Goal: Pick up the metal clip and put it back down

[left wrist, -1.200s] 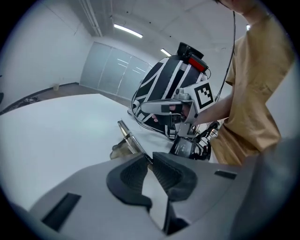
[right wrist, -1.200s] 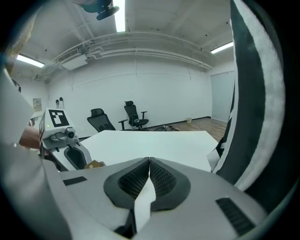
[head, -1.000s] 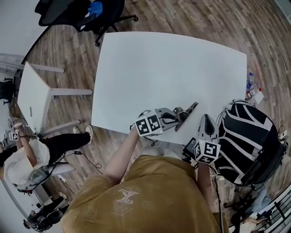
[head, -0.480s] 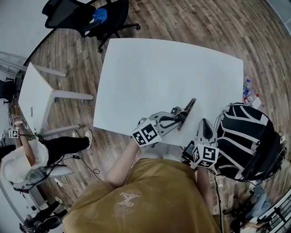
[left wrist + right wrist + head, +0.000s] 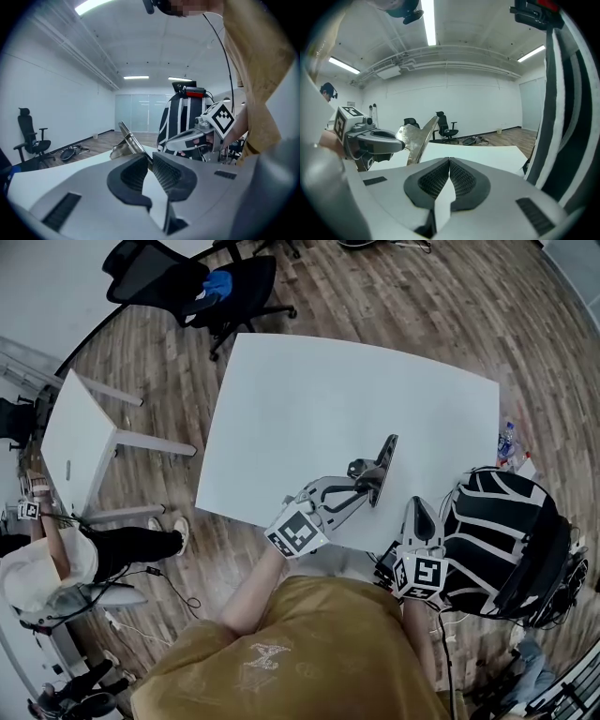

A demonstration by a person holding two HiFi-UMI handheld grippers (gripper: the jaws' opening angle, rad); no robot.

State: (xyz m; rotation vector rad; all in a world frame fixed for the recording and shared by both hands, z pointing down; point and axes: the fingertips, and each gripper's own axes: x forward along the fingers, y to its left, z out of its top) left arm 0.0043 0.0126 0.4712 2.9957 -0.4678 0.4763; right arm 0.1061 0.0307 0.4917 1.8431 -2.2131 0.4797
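The metal clip (image 5: 380, 461) hangs in the air over the near edge of the white table (image 5: 328, 390), its long flat blade tilted upward. My left gripper (image 5: 362, 486) is shut on the clip's handle end; in the left gripper view the clip (image 5: 126, 142) juts out from between the pads (image 5: 151, 162). My right gripper (image 5: 419, 506) hovers just right of it, off the table's near edge, shut with nothing in it. The right gripper view has its closed pads (image 5: 449, 165) in front, with the clip (image 5: 415, 137) and the left gripper (image 5: 390, 143) to the left.
A black-and-white striped chair (image 5: 506, 531) stands close on the right. Black office chairs (image 5: 206, 282) sit beyond the table's far left corner. A small white side table (image 5: 70, 442) and a seated person (image 5: 56, 568) are at the left. A bottle (image 5: 511, 432) lies on the floor.
My left gripper has lifted the clip higher off the table and tipped its blade more upright. The right gripper has risen a little beside it.
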